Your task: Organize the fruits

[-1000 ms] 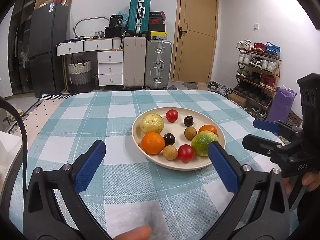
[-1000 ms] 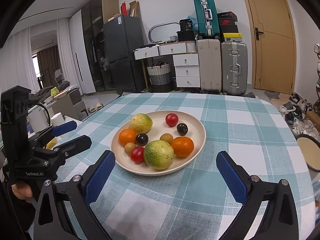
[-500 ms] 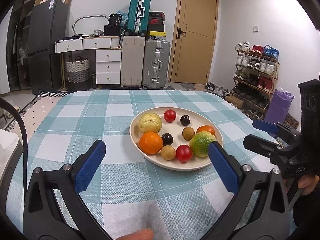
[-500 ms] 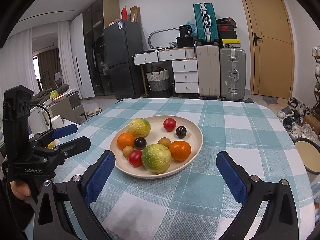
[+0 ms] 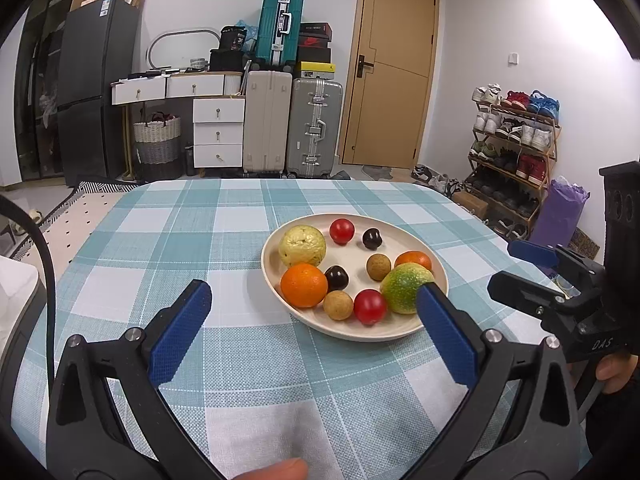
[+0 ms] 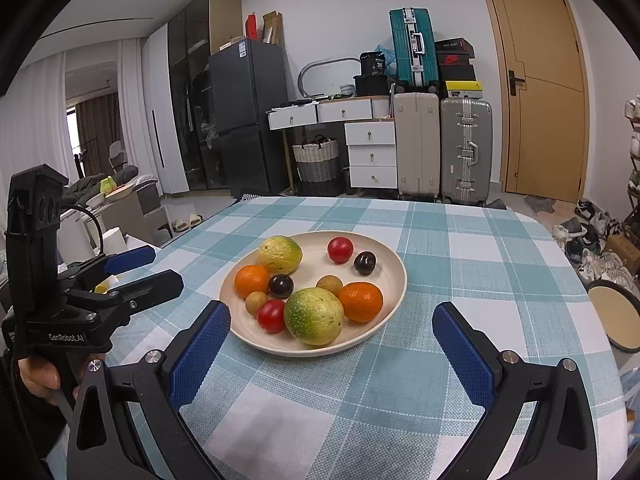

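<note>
Cream plate [image 5: 280, 282] of fruit near middle of checked bench [image 5: 168, 240] — two oranges [image 5: 304, 285], two yellow-green guavas [image 5: 302, 245], two red tomatoes [image 5: 342, 231], small brown and dark fruits. Left tool [image 5: 312, 320] fingers wide apart, empty, above near bench; right tool [image 6: 332, 340] likewise — spread, holding nothing.

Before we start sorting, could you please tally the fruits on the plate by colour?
Orange: 2
Red: 2
Dark purple: 2
Tan-brown: 2
Yellow-green: 2
Total: 10, all on the plate
</note>
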